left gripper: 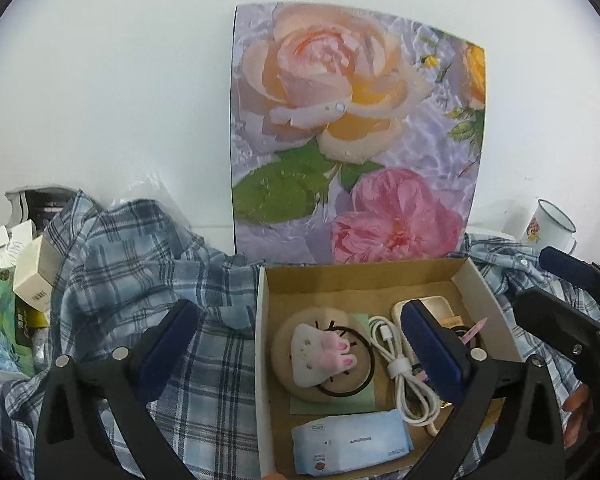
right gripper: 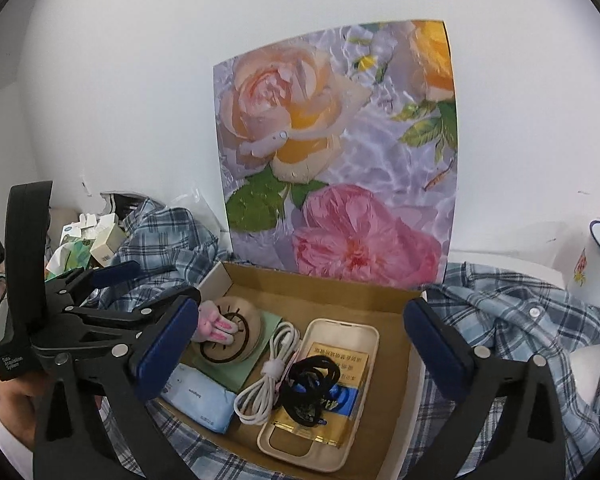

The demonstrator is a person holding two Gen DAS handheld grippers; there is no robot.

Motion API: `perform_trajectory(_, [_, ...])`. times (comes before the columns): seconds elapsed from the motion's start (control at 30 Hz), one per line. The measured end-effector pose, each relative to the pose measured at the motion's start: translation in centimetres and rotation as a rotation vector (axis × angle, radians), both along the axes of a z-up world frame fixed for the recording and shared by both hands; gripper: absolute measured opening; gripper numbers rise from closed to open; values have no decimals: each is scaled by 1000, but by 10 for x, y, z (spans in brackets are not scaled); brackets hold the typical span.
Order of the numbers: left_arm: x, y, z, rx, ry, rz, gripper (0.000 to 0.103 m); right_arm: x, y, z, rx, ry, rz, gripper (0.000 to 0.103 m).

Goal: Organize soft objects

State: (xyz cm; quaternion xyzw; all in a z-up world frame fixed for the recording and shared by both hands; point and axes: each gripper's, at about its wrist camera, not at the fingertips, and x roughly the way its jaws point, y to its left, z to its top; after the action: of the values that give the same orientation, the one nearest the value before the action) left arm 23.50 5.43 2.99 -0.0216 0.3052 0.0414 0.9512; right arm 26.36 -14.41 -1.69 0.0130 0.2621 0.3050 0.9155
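A blue plaid shirt (left gripper: 140, 280) (right gripper: 519, 320) lies crumpled under and around an open cardboard box (left gripper: 363, 276) (right gripper: 319, 284). Inside the box a round beige plush with a white and pink bunny (left gripper: 319, 354) (right gripper: 228, 332) sits beside a blue tissue pack (left gripper: 351, 444) (right gripper: 200, 396). My left gripper (left gripper: 300, 346) (right gripper: 140, 284) hovers open over the box's left wall, holding nothing. My right gripper (right gripper: 296, 344) (left gripper: 559, 288) is open too, above the box, empty.
The box also holds a coiled white cable (right gripper: 268, 376), a cream phone case (right gripper: 339, 360) and black hair ties (right gripper: 311, 384). A flower picture (left gripper: 355, 132) leans on the wall behind. An enamel mug (right gripper: 595, 268) stands far right; small cartons (left gripper: 36, 272) are piled far left.
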Motion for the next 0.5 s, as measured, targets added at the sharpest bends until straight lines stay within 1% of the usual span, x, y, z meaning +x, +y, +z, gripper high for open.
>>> perform_trajectory(0.27, [-13, -5, 26, 1, -51, -18, 103, -14, -3, 23, 14, -70, -7, 103])
perform_trajectory(0.5, [-32, -12, 52, 4, -102, -45, 103, -37, -8, 53, 30, -148, 2, 103])
